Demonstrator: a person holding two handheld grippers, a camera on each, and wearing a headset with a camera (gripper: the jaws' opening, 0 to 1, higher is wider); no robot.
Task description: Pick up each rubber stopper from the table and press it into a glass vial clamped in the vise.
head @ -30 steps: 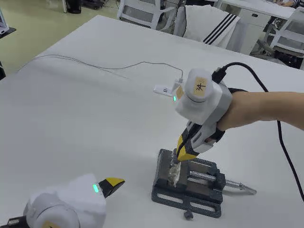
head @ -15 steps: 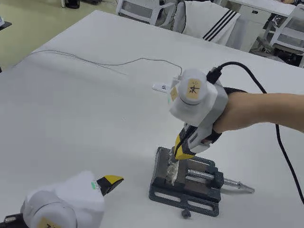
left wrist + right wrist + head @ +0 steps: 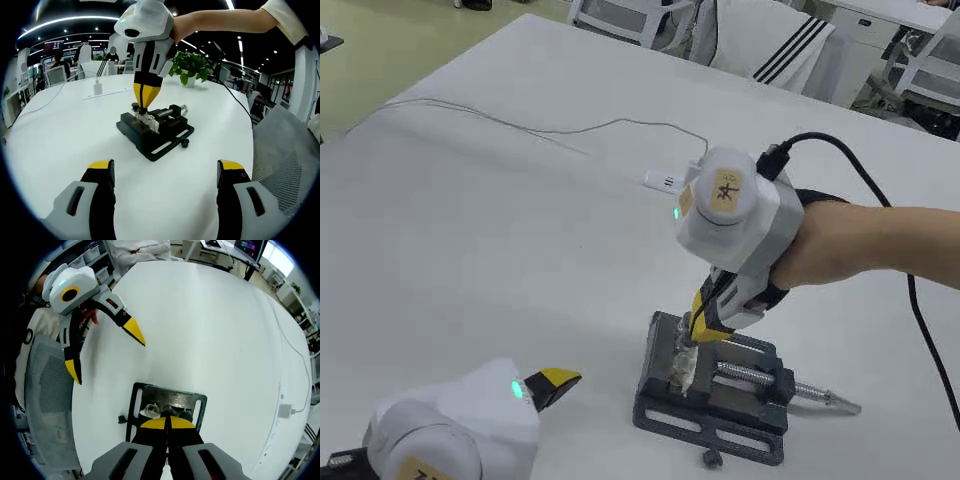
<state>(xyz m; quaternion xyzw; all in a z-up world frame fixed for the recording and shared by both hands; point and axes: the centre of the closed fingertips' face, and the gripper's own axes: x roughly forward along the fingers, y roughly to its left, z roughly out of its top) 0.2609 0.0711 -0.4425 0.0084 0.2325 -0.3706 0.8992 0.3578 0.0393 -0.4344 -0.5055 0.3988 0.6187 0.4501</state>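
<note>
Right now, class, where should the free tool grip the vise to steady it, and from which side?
I'd take the screw rod jutting from the vise, from above, jaws across it: it is thin, bare and clear of the right tool at the vials.

Bright, even light falls from overhead. In the head view the white table [image 3: 470, 250] glows, brightest in a patch just left of the vise [image 3: 720, 405], which throws only a faint, soft-edged shadow. The near scene is sharp and the far background slightly softer. In the left gripper view the ceiling strip lights [image 3: 65, 22] glare as thin curved lines against darkness, and straight lines bow toward the edges. In the right gripper view the table is almost washed out to flat white, its edge strongly curved by the lens.
</note>
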